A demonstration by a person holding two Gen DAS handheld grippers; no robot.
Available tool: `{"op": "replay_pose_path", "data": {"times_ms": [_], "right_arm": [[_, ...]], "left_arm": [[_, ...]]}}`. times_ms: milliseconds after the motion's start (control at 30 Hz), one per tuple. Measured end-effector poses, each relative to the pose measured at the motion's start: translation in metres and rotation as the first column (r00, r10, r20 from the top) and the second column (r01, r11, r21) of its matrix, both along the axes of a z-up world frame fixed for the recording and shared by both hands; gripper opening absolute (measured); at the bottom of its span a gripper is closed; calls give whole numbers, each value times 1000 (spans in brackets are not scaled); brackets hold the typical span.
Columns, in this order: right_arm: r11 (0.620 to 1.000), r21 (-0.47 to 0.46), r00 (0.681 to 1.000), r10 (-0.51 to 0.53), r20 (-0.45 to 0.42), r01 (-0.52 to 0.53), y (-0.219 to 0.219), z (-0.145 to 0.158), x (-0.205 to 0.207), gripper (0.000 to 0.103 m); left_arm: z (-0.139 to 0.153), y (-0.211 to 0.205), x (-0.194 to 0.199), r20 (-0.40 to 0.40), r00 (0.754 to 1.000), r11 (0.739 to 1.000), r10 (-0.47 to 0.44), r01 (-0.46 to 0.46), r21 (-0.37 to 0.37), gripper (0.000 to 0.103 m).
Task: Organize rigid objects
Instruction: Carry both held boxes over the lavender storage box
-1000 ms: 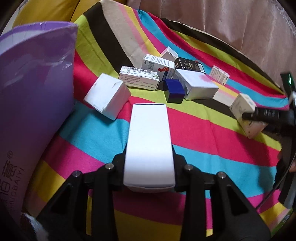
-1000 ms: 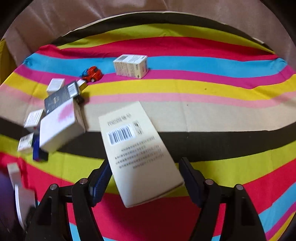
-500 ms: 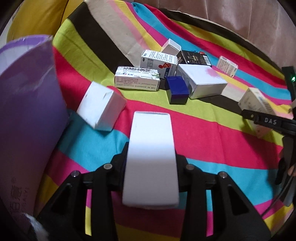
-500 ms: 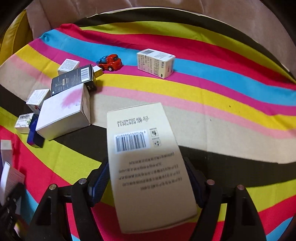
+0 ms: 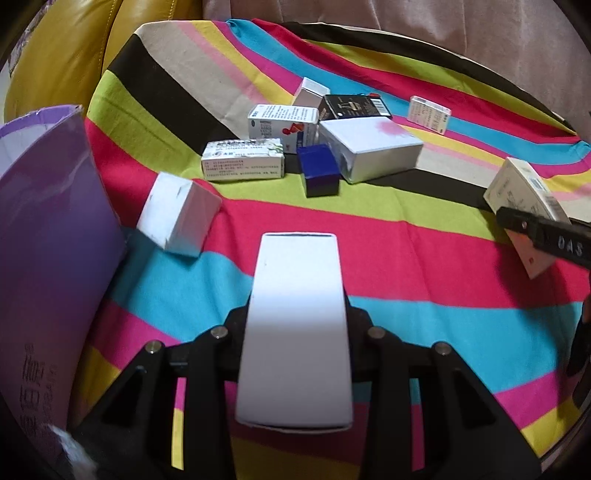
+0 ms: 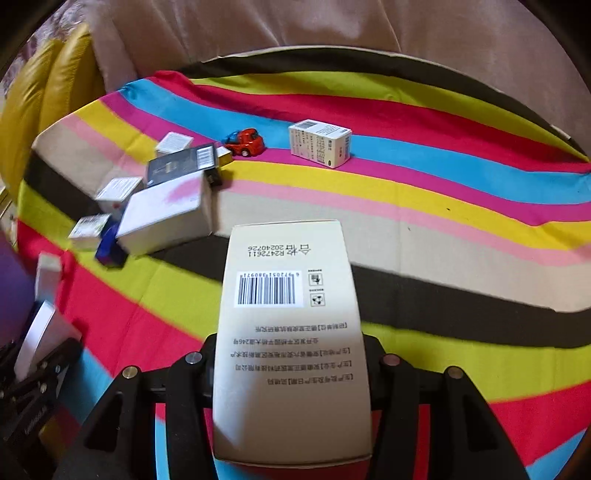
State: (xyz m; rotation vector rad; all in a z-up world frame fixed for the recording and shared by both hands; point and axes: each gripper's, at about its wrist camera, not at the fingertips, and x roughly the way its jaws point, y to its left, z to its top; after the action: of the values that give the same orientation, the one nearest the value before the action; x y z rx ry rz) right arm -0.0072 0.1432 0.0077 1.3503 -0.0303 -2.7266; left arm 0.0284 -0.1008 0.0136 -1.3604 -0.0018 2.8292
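My left gripper (image 5: 295,325) is shut on a plain white box (image 5: 295,332) and holds it above the striped cloth (image 5: 406,258). My right gripper (image 6: 291,354) is shut on a cream box with a barcode (image 6: 290,332); this box also shows at the right edge of the left wrist view (image 5: 524,206). A cluster of small boxes lies on the cloth ahead: a large white box (image 5: 369,147), a dark blue box (image 5: 317,173), a green-printed box (image 5: 243,160) and a black box (image 5: 352,107). A tilted white box (image 5: 177,214) lies nearer, to the left.
A purple container wall (image 5: 48,258) rises at the left. A red toy car (image 6: 245,142) and a lone white box (image 6: 319,142) sit farther back on the cloth. A yellow cushion (image 5: 66,55) and beige fabric (image 6: 295,26) border the cloth.
Both grippers pulled back and tilted up while holding their boxes. The box cluster now sits farther away, and the purple container shifted toward the left edge.
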Motion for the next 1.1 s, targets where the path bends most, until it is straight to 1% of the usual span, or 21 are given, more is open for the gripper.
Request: {"op": "replay_pose_path", "data": {"times_ms": [67,133,200,400,567,800,1100], "right_arm": [[1000,13,1000,9,-12,-9,-2,2,12,52],[1000,2,1000,13,-12,-13,0,4,22,52],[1000,3,1000,7,-9,-7,3,2,28,52],[1000,-23,1000,-17,-3,17,14,0,43,52],[999,-35,1000,-27,-5,26,20,0,57,52],[997,-62,999,-53,-1,52,31,-1,71,52],[995,-75,998,-62,0,62,35,2,82,52]], "left_arm": [[1,1,5,-4,1000,1000,-5,5,11,40],[4,-2,13,-12,1000,999,-4,4,38,40],[4,-3,19,-10,1000,999,2,-2,49,40],[6,-3,33,-5,1000,1000,3,-3,31,40],[10,7,41,-10,1000,1000,-19,19,13,40],[15,21,48,-12,999,999,-48,48,-7,40],[19,26,53,-13,998,998,-54,54,-17,40]]}}
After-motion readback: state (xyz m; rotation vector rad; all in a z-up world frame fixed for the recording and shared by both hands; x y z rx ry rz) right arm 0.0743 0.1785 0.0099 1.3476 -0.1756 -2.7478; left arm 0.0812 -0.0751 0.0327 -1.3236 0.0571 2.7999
